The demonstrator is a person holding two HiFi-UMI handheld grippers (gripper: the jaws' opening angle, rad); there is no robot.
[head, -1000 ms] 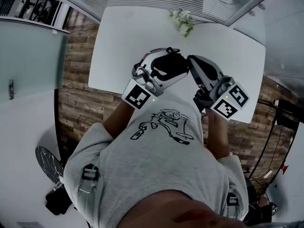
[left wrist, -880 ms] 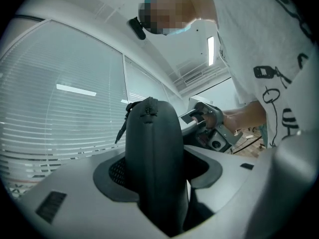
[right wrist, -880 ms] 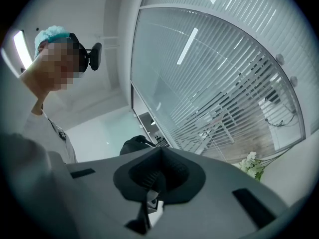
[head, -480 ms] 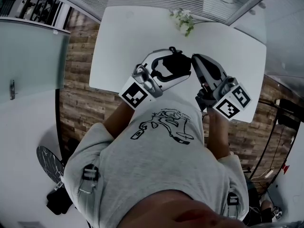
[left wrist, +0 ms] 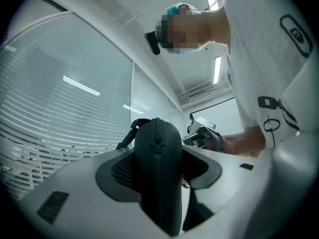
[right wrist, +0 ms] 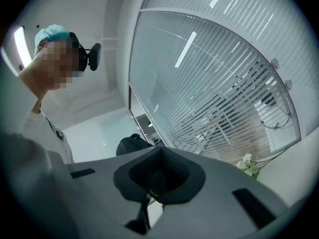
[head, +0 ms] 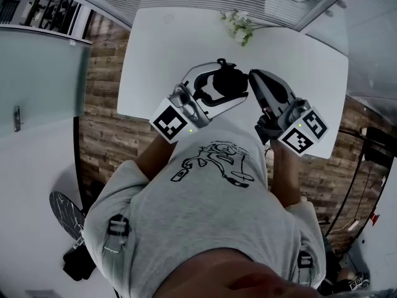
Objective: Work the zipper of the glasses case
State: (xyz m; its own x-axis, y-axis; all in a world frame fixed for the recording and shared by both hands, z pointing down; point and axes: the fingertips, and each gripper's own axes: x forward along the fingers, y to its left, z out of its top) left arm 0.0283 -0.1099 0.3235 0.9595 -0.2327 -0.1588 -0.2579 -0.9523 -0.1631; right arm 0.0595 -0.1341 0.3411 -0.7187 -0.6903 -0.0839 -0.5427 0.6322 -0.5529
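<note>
Bright ceiling strip lights point(left wrist: 217, 69), soft shadows, fisheye bending, dark corners

No legible text, brand or number, left marker cube point(head: 169, 121) and right marker cube point(head: 302, 131) bear coded squares only, grey T-shirt print point(head: 214, 162) a line drawing, nothing readable.

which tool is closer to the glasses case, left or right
Left. The left tool is clamped around the glasses case, which stands between its jaws. The right tool is shut, with its tip just beside the case's end.
</note>
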